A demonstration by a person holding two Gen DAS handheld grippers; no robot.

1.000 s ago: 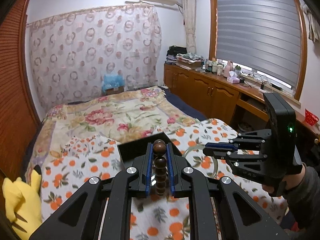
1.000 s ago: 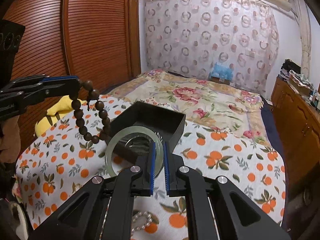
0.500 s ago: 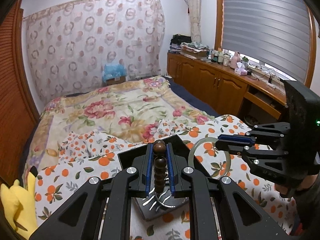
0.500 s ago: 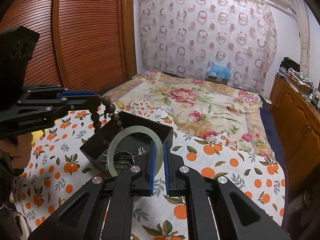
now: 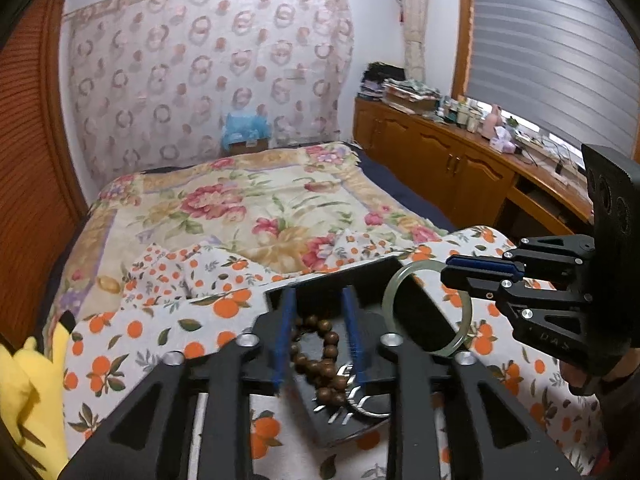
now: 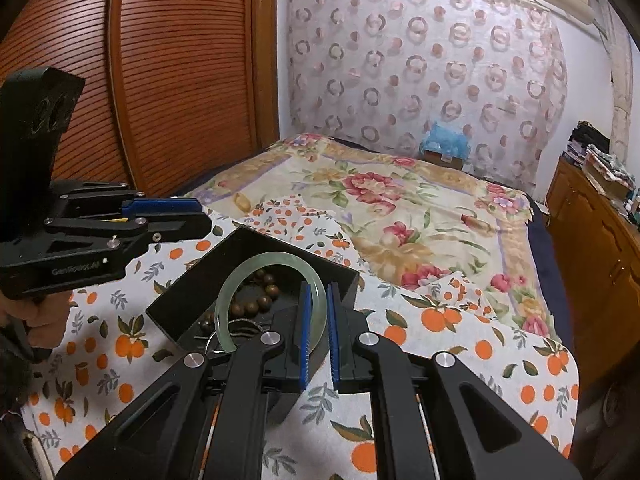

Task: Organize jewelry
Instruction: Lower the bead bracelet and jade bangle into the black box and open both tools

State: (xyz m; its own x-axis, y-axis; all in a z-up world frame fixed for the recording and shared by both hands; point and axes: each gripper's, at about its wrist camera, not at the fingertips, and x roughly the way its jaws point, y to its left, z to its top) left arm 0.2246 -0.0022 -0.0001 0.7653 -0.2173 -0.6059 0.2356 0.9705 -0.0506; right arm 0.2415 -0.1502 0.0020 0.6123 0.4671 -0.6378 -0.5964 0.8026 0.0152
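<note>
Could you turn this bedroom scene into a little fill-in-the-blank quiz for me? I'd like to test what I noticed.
1. The pale green bangle is pinched between the fingers of the ______ gripper.
2. The brown bead bracelet lies inside the ______ box.
3. The fingers of the left gripper are ______, holding nothing.
4. The cloth under the box is printed with ______.

Missing words: right; black; open; oranges

Home bedroom: quilted bed (image 5: 248,208), wardrobe (image 6: 160,80)
</note>
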